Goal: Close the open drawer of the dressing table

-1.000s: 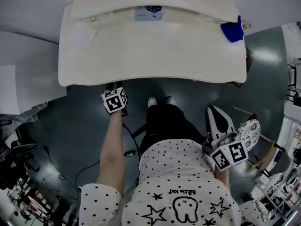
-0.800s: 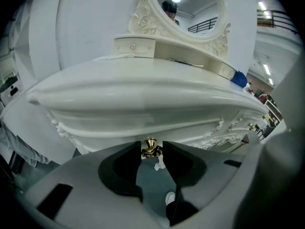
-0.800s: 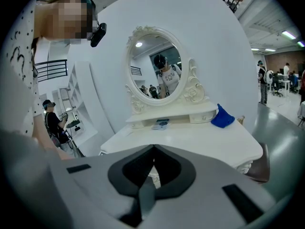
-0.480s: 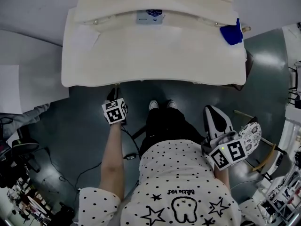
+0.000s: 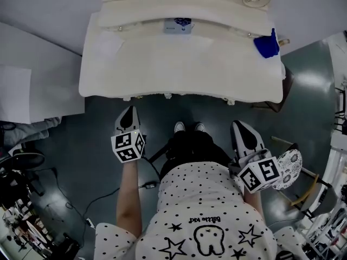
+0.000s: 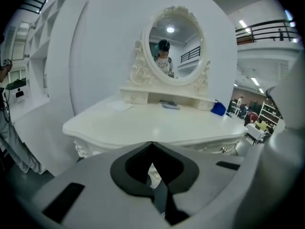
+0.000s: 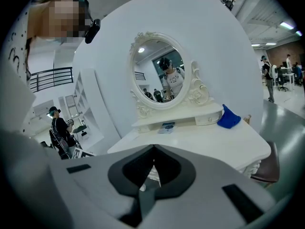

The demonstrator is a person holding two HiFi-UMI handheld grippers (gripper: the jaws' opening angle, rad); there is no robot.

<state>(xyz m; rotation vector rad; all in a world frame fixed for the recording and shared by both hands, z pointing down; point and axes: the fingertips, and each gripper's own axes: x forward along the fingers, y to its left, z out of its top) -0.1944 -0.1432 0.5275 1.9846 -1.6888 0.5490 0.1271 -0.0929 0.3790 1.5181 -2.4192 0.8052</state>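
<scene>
The white dressing table (image 5: 179,64) fills the top of the head view, with its oval mirror (image 6: 172,51) at the back. Its front edge shows small knobs (image 5: 165,95), and no drawer sticks out from it. My left gripper (image 5: 129,112) hangs in front of that edge, clear of the table, its jaws shut with nothing between them (image 6: 151,146). My right gripper (image 5: 243,130) is held lower right beside the person's body, also shut and empty (image 7: 153,150). Neither gripper touches the table.
A blue cloth (image 5: 267,44) lies at the tabletop's right back corner, and a small flat box (image 5: 178,25) sits on the back shelf. A brown seat (image 5: 286,76) stands right of the table. White panels (image 5: 32,91) are on the left, and cables (image 5: 149,184) cross the floor.
The left gripper has come out from under the table's front edge and drawn back toward the person, rising. The right gripper has stayed where it was.
</scene>
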